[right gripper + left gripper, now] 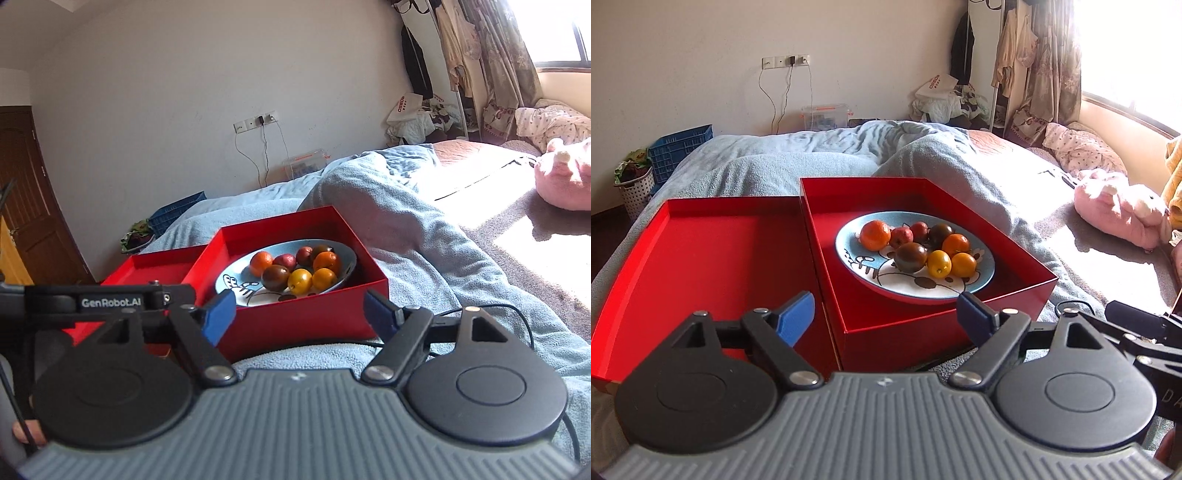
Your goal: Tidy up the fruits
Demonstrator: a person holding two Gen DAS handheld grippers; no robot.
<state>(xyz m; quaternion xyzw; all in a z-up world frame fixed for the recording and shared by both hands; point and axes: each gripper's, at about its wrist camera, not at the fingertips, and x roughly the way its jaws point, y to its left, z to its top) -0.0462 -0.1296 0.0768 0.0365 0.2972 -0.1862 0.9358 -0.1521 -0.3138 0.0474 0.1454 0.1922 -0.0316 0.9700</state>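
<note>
Since both the left hand-held gripper [884,314] and right hand-held gripper [299,314] are spread and empty, just short of the box [1015,291] at the bed's [812,155] near edge, I'd approach the plate [908,288] of fruit [916,245] slowly and take an outer piece first.

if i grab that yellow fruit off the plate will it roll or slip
The yellow fruit looks round and glossy, so it would probably roll if nudged and may slip in the pads. It sits against neighbours on the plate, so lifting it could shift them.

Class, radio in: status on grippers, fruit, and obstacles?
Left gripper and right gripper open, empty. Fruit on plate inside red box. Nothing in the way.
</note>
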